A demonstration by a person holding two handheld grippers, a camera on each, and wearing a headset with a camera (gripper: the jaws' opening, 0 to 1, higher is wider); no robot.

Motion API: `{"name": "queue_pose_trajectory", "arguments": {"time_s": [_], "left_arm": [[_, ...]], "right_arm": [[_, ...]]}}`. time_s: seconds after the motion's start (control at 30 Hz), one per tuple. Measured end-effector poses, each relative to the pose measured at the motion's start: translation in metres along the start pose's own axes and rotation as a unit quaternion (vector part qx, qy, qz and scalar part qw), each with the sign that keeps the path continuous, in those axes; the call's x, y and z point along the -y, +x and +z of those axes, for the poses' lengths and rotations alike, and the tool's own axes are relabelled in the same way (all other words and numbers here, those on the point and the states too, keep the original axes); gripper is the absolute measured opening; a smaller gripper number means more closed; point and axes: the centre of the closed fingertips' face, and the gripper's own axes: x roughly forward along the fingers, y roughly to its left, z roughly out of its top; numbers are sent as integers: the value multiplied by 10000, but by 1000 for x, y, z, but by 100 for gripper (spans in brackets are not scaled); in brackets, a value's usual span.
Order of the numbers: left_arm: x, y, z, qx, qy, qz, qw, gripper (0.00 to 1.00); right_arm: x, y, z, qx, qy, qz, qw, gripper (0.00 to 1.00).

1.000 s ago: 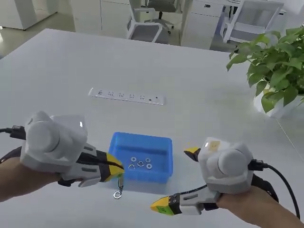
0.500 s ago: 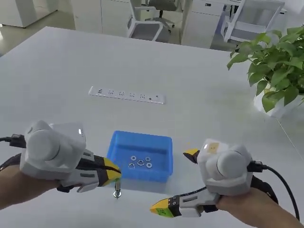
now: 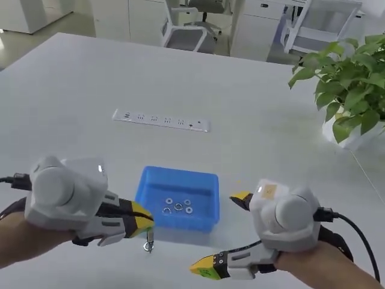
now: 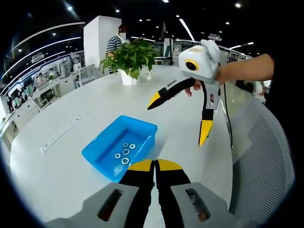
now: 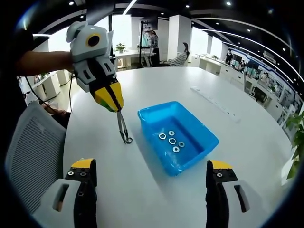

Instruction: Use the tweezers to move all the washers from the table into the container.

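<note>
While my left tongs (image 3: pixel 143 219) stay out of nothing and simply clamp the tweezers (image 3: pixel 149 235), these hang tip-down, nearly upright. A washer (image 3: pixel 148 246) sits at their tip, just off the bin's (image 3: pixel 180 174) near left corner, on the side toward the bench's (image 3: pixel 252 120) near edge. I can't tell whether it is clear of the bench. Five washers (image 3: pixel 178 207) lie in the bin. My right tongs (image 3: pixel 222 232) gape empty, right of the bin. I judge the carry goes up over the near wall, away and rightward; the left is nearer.
</note>
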Motion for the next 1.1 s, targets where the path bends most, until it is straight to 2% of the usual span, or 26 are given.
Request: {"name": "queue_pose_trajectory", "arguments": {"time_s": [0.23,0.37,0.43,0.6,0.73,0.8,0.83,0.93,1.1], "left_arm": [[0,1,-1,-13,68,-84,9999,5],[0,2,-3,-27,125,-170,9998,5],[-2,2,-4,-56,164,-187,9997,5],[-3,2,-5,-116,227,-257,9993,5],[-3,2,-5,-124,228,-288,9992,5],[-2,2,-5,-117,215,-301,9992,5],[-2,2,-5,-117,225,-310,9992,5],[0,2,-4,-126,245,-344,9990,5],[1,2,-3,-140,253,-367,9989,5]], "right_arm": [[-8,5,4,27,-240,197,9995,91],[-21,10,12,161,-664,512,9963,77],[-27,13,13,155,-680,673,9953,70],[-37,24,15,111,-987,950,9905,59],[-42,32,18,189,-1177,1115,9866,49],[-46,36,18,189,-1378,1244,9824,42],[-47,39,18,173,-1383,1273,9820,40],[-52,47,17,109,-1568,1443,9770,37],[-56,59,18,69,-1732,1629,9713,33]]}}
